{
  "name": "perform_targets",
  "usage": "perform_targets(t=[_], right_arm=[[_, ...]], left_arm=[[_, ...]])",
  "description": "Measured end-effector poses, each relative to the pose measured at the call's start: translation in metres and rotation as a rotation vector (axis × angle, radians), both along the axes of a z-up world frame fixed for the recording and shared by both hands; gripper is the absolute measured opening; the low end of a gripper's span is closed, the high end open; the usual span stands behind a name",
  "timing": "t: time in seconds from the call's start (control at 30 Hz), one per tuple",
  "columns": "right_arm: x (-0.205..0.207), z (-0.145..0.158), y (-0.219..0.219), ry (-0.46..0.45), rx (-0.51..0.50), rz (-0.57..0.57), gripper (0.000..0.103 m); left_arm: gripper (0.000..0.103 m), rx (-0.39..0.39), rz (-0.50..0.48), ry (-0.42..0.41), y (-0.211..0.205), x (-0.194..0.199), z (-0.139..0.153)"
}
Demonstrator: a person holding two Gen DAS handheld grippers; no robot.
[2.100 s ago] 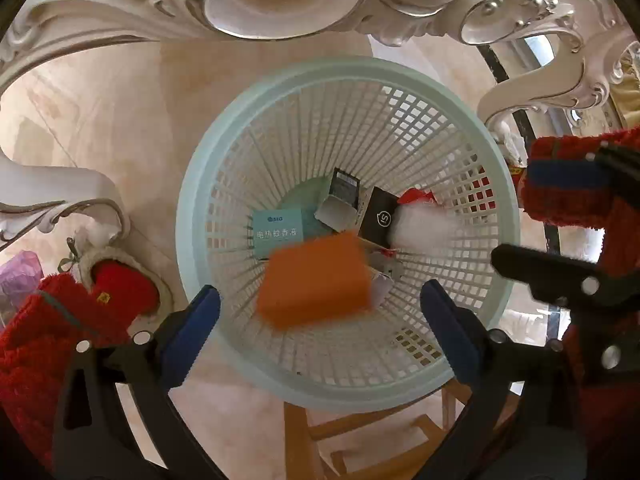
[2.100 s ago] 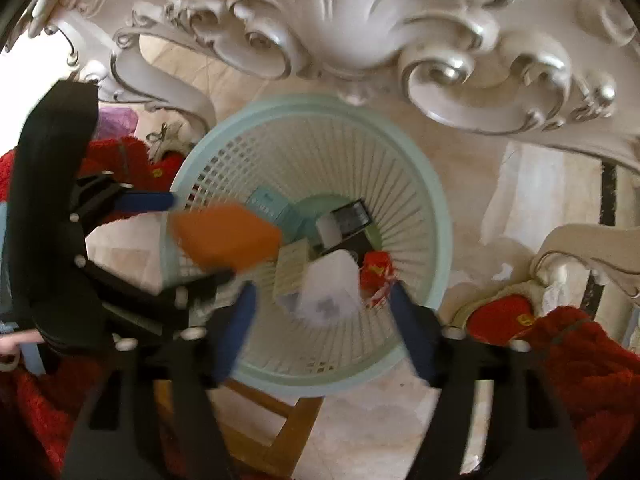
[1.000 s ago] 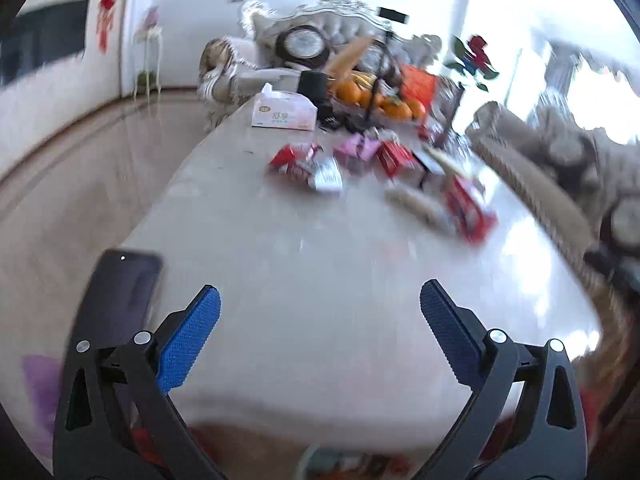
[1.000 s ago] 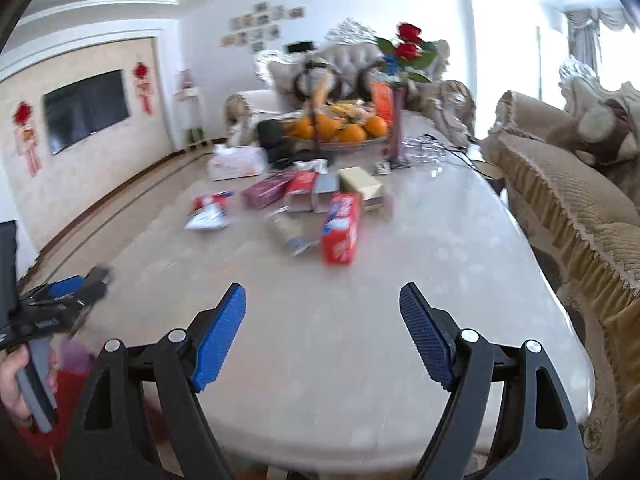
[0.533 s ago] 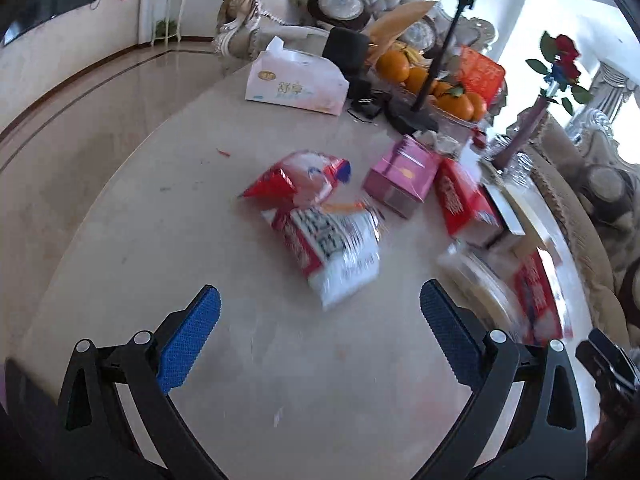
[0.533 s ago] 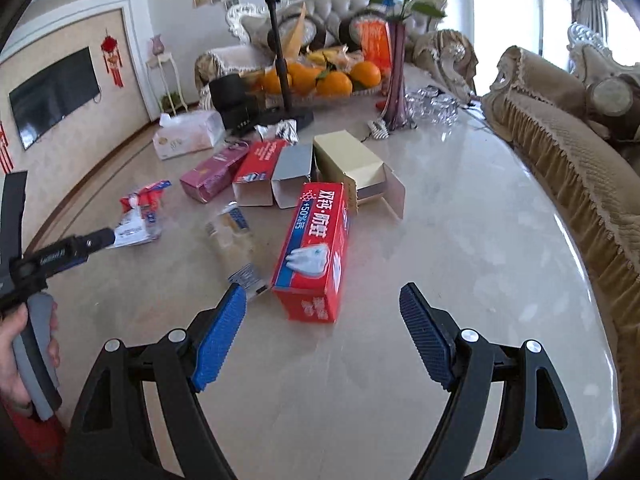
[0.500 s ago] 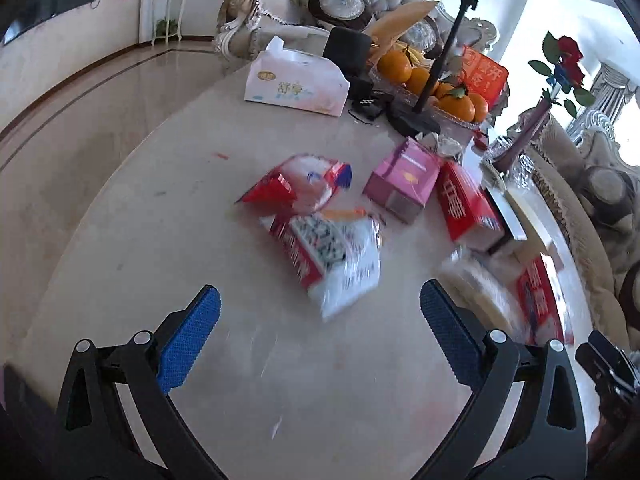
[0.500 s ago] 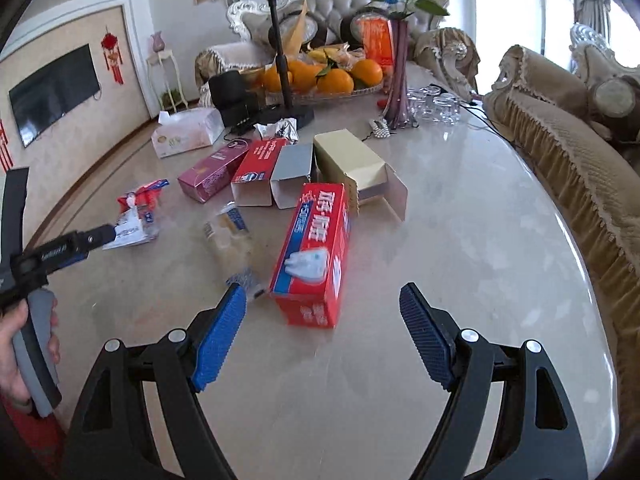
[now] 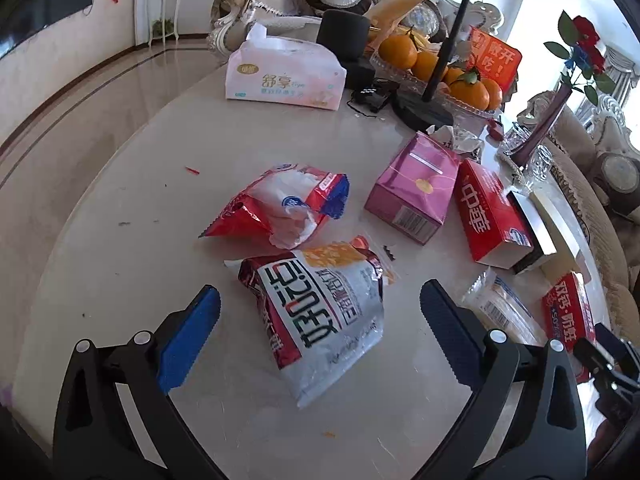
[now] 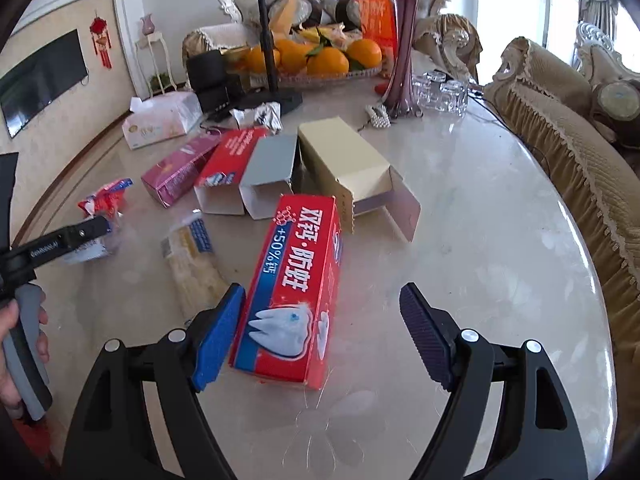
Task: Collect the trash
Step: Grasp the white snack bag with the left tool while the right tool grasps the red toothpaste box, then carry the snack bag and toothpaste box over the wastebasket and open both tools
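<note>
Below, a red toothpaste box (image 10: 294, 300) lies between the open right hand-held gripper (image 10: 322, 334) jaws.

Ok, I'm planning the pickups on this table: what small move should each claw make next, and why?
Probably lower and close. The left claw is open with the silver snack bag lying between its pads; the right claw is open around the near end of the red toothpaste box, its left pad beside the box's edge.

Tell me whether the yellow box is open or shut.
Open. The yellow box lies on its side with its near end flap swung outward, showing the hollow inside.
</note>
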State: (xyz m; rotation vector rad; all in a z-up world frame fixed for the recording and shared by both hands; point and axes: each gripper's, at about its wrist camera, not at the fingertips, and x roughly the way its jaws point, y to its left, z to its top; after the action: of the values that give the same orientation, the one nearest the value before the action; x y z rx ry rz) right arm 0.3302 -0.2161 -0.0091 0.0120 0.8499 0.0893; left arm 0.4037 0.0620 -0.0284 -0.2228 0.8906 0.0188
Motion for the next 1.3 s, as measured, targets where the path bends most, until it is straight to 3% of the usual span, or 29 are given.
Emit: perform_targets(t=[0.4,0.47,0.57,0.6,0.63,0.7,0.83,0.97,1.13,1.3], right_arm=[[0.007,-0.009,-0.005,0.020,-0.075,-0.033,0.075],[0.009,-0.011,-0.009,0.025,-0.063,-0.044,0.075],[0.012,-0.015,-0.011,0.053,-0.036,-0.033,0.074],[0.012,-0.016,-0.011,0.058,-0.027,-0.024,0.070],[0.011,-0.017,-0.010,0.065,-0.024,-0.014,0.064],[0.011,-0.020,-0.008,0.082,-0.011,-0.005,0.036],[0.000,-0.014,-0.006,0.059,0.002,-0.012,0.036],[-0.015,-0.002,-0.011,0.022,0.021,-0.016,0.036],[-0.035,0.010,-0.016,-0.009,0.041,-0.025,0.035],[-0.059,0.010,-0.021,-0.008,0.075,-0.020,0.035]], left_arm=[[0.097,0.005,0.008,-0.003,0.006,0.003,-0.009],[0.091,0.032,0.006,0.003,0.004,0.001,-0.009],[0.068,0.067,0.003,0.003,0.003,-0.001,-0.008],[0.057,0.062,0.001,-0.003,0.005,-0.002,-0.008],[0.057,0.050,0.002,-0.006,0.007,-0.002,-0.008],[0.054,0.052,0.005,-0.006,0.008,-0.003,-0.008],[0.045,0.014,-0.014,-0.020,0.011,-0.008,-0.007],[0.043,-0.029,-0.027,-0.025,0.016,-0.021,-0.008],[0.043,0.031,-0.029,-0.048,0.012,-0.044,-0.001],[0.043,0.023,-0.054,-0.089,0.011,-0.078,0.015]])
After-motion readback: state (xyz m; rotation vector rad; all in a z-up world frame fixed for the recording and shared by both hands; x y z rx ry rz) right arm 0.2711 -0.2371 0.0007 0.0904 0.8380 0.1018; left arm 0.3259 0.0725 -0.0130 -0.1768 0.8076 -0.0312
